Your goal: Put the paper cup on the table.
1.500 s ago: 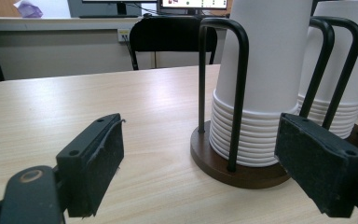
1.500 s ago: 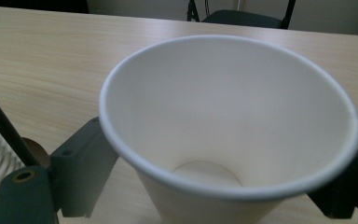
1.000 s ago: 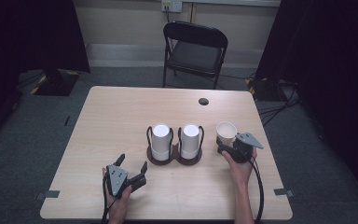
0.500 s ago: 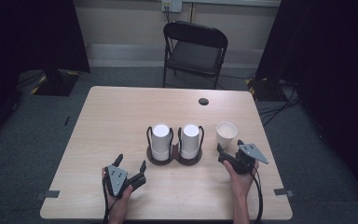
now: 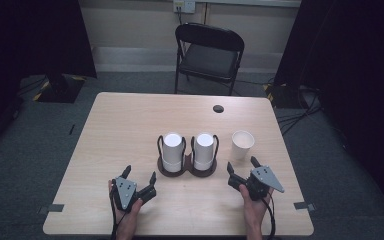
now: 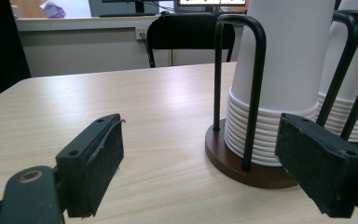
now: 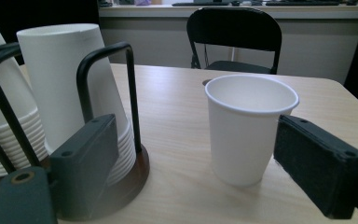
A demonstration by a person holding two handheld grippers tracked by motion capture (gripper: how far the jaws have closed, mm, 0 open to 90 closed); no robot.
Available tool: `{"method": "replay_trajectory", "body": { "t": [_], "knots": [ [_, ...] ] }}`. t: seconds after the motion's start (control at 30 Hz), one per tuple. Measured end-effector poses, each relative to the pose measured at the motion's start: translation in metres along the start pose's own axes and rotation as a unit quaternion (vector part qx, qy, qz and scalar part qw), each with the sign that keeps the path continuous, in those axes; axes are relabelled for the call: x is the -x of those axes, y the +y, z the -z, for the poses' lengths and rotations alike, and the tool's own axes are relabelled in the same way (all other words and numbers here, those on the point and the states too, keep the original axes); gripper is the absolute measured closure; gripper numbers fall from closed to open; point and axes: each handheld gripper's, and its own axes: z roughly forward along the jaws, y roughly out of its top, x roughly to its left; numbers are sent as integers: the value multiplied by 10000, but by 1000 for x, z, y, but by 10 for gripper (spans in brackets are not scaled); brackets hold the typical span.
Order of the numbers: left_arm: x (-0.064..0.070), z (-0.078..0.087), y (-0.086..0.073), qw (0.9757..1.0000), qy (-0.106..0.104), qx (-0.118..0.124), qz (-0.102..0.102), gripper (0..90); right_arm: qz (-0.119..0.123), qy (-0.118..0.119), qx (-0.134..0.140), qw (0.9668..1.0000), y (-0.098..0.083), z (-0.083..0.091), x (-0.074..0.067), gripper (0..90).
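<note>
A dark wooden cup holder with black wire loops stands mid-table and holds two upside-down stacks of white paper cups. To its right a single white paper cup stands upright, mouth up. My right gripper is open just short of that cup, apart from it. In the right gripper view the cup stands ahead between the open jaws of that gripper. My left gripper rests open near the front edge. Its own view shows this gripper facing the left stack.
The light wooden table has a small dark round grommet at its back right. A black folding chair stands behind the far edge. Grey floor surrounds the table, with cables at the right.
My right gripper has drawn back from the single cup toward the front edge, leaving the cup standing. The left gripper has not moved.
</note>
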Motion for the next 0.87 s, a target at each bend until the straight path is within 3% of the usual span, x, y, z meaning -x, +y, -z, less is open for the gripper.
{"method": "replay_trajectory", "body": {
  "t": [0.5, 0.63, 0.87],
  "knots": [
    [0, 1, 0, 10000, 29, 14, -6, 155, 94, -141, 30, 9999, -26, 20, -18, 139],
    [0, 1, 0, 10000, 26, 26, 6, 155, -2, -101, 74, 9999, -31, 22, -19, 139],
    [0, 1, 0, 10000, -12, 25, 8, 155, 155, -129, 2, 9998, -32, 20, -22, 139]
  ]
}}
